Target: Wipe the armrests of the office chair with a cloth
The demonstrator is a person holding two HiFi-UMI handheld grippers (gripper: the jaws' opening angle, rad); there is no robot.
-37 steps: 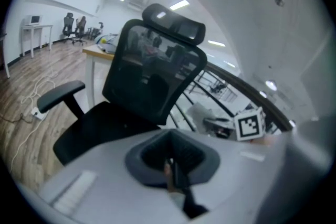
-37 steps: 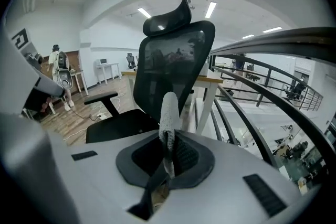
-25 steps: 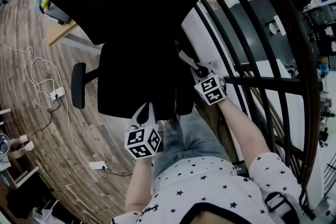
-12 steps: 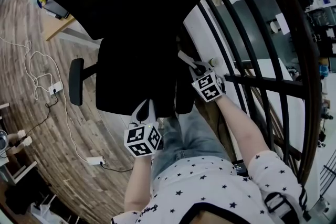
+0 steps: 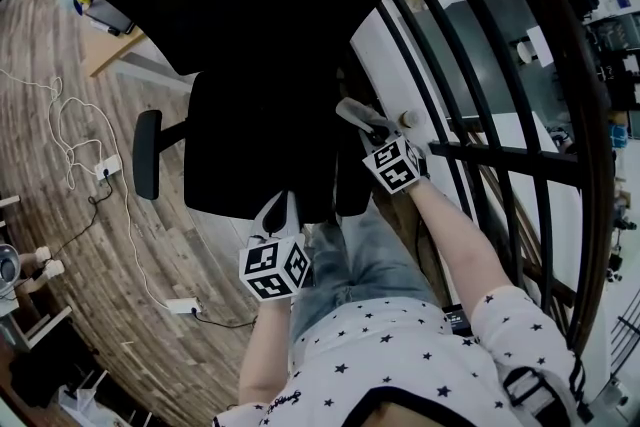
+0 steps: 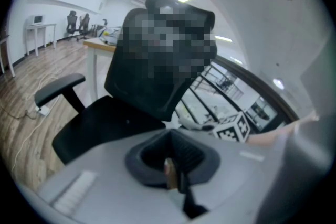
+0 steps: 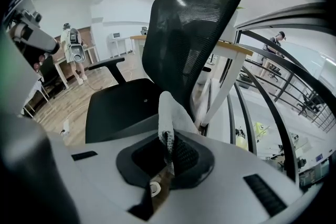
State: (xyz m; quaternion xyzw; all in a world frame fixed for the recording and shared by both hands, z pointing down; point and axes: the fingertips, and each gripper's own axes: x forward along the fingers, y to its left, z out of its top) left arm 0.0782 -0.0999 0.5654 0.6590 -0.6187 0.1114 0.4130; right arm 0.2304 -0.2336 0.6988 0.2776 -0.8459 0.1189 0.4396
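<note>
Your right gripper (image 7: pixel 167 153) pinches the cloth (image 7: pixel 171 113) beside the office chair (image 5: pixel 250 150) — left gripper (image 6: pixel 173 171) closed, empty — so wiping seems not yet begun; next, press the cloth flat onto an armrest (image 5: pixel 147 155).

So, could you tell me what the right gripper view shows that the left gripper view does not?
Only the right gripper view shows the white cloth clamped in the right gripper. Only the left gripper view shows the left gripper, shut and empty, and the right gripper's marker cube. Both show the black office chair and one of its armrests.
</note>
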